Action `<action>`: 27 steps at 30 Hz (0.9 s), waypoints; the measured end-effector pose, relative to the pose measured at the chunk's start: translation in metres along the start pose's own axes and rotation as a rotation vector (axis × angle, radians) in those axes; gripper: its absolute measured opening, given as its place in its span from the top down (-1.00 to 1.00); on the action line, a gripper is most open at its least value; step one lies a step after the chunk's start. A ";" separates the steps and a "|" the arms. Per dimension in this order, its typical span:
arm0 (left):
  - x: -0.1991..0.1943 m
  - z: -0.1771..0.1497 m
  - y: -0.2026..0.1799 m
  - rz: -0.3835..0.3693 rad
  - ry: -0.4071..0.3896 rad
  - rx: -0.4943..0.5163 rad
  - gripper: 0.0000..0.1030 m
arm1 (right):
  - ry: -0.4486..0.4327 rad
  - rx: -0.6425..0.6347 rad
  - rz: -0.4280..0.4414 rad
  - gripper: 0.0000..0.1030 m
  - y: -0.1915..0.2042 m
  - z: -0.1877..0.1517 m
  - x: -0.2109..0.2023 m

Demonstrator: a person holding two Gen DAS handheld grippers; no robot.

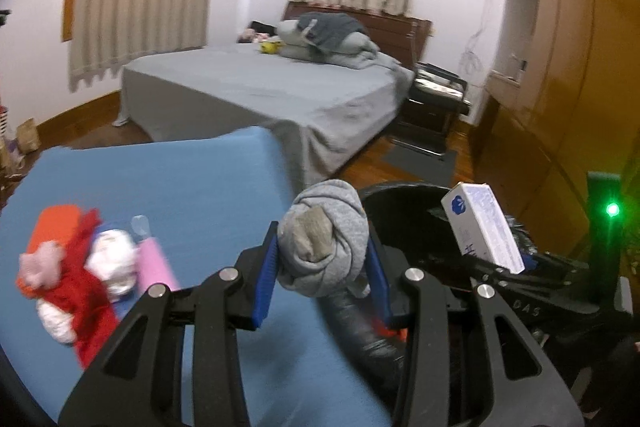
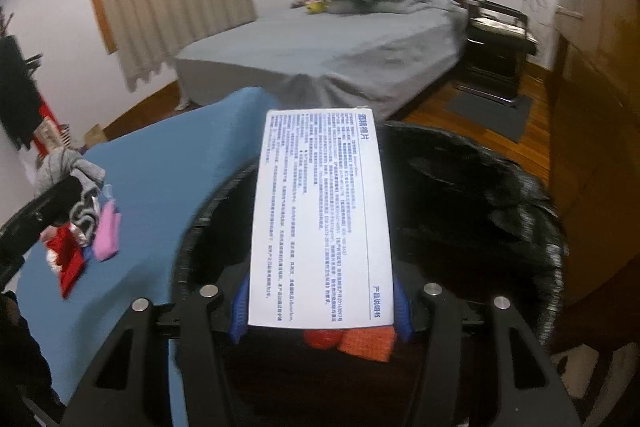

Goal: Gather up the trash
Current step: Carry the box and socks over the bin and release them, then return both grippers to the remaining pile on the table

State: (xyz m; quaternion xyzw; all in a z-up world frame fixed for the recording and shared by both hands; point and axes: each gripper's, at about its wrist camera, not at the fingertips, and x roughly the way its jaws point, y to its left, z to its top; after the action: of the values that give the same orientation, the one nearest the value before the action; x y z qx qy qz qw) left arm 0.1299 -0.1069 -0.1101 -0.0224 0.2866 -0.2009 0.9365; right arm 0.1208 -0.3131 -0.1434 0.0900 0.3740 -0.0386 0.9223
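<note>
My left gripper [image 1: 324,259] is shut on a rolled grey sock [image 1: 326,239], held between its blue pads at the edge of the blue table [image 1: 180,187], next to the bin's rim. My right gripper [image 2: 320,303] is shut on a white box printed with blue text [image 2: 320,215], which hangs over the open black-lined trash bin [image 2: 460,195]. That same box [image 1: 484,231] and the bin [image 1: 404,211] show at the right of the left wrist view. Red and orange scraps [image 2: 352,341] lie inside the bin.
A pile of small items, red cloth [image 1: 84,291], a white roll and a pink piece [image 1: 154,263], lies on the blue table. Behind stand a grey bed [image 1: 260,87], a black stand [image 1: 436,99], curtains and a wooden wardrobe [image 1: 560,67].
</note>
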 end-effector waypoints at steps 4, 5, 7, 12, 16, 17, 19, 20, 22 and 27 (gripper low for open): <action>0.022 0.004 -0.028 -0.058 0.019 0.016 0.25 | 0.001 0.038 -0.048 -0.05 -0.027 -0.002 0.000; 0.027 0.005 -0.034 -0.072 0.025 0.016 0.25 | 0.003 0.045 -0.055 -0.06 -0.032 -0.002 0.001; 0.038 0.005 -0.047 -0.098 0.038 0.024 0.25 | 0.004 0.062 -0.071 -0.06 -0.041 -0.002 0.001; 0.060 0.002 -0.070 -0.157 0.075 0.046 0.18 | 0.009 0.089 -0.111 -0.09 -0.061 -0.006 0.000; 0.064 -0.002 -0.072 -0.174 0.082 0.039 -0.30 | 0.011 0.099 -0.125 -0.10 -0.069 -0.010 -0.002; 0.063 -0.004 -0.069 -0.173 0.080 0.037 -0.40 | 0.011 0.100 -0.126 -0.17 -0.070 -0.010 -0.003; 0.061 -0.004 -0.064 -0.161 0.077 0.034 -0.41 | 0.007 0.101 -0.126 -0.25 -0.070 -0.009 -0.004; 0.059 -0.005 -0.060 -0.149 0.076 0.030 -0.41 | 0.003 0.101 -0.123 -0.31 -0.070 -0.009 -0.005; 0.056 -0.002 -0.051 -0.123 0.071 0.021 -0.44 | -0.003 0.097 -0.116 -0.52 -0.068 -0.006 -0.007; 0.031 -0.001 -0.016 -0.023 0.035 0.003 -0.57 | -0.030 0.062 -0.072 -0.83 -0.043 0.000 -0.012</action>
State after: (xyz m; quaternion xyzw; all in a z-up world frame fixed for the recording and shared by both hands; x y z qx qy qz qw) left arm 0.1471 -0.1332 -0.1250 -0.0210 0.3022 -0.2126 0.9290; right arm 0.1059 -0.3555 -0.1411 0.1046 0.3616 -0.0849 0.9225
